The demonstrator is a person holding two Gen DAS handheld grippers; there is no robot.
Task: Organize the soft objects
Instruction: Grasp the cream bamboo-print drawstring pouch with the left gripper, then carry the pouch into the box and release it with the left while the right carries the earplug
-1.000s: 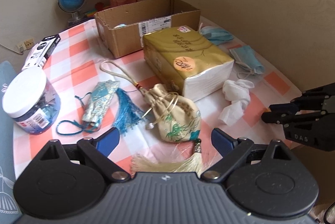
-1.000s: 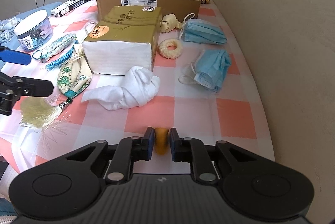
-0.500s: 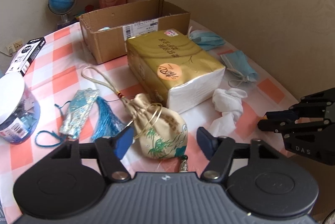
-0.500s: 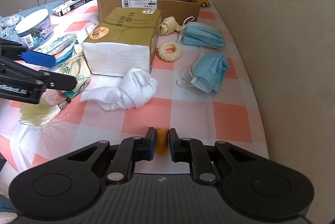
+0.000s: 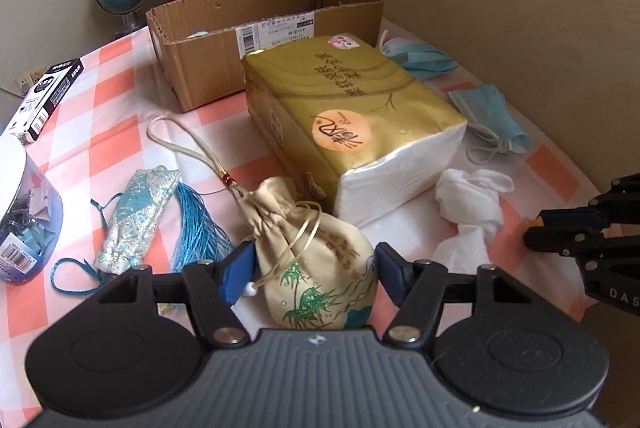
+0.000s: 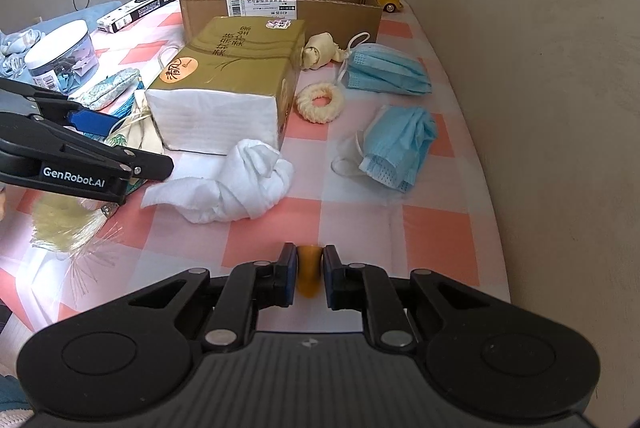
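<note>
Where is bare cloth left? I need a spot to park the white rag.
Free: the checks between the white rag and right hand-held gripper, and right of the folded mask. Crowded: around the tissue pack and pouch.

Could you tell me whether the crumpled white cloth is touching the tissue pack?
Touching: in the right wrist view the white cloth presses against the tissue pack at its lower front corner.
</note>
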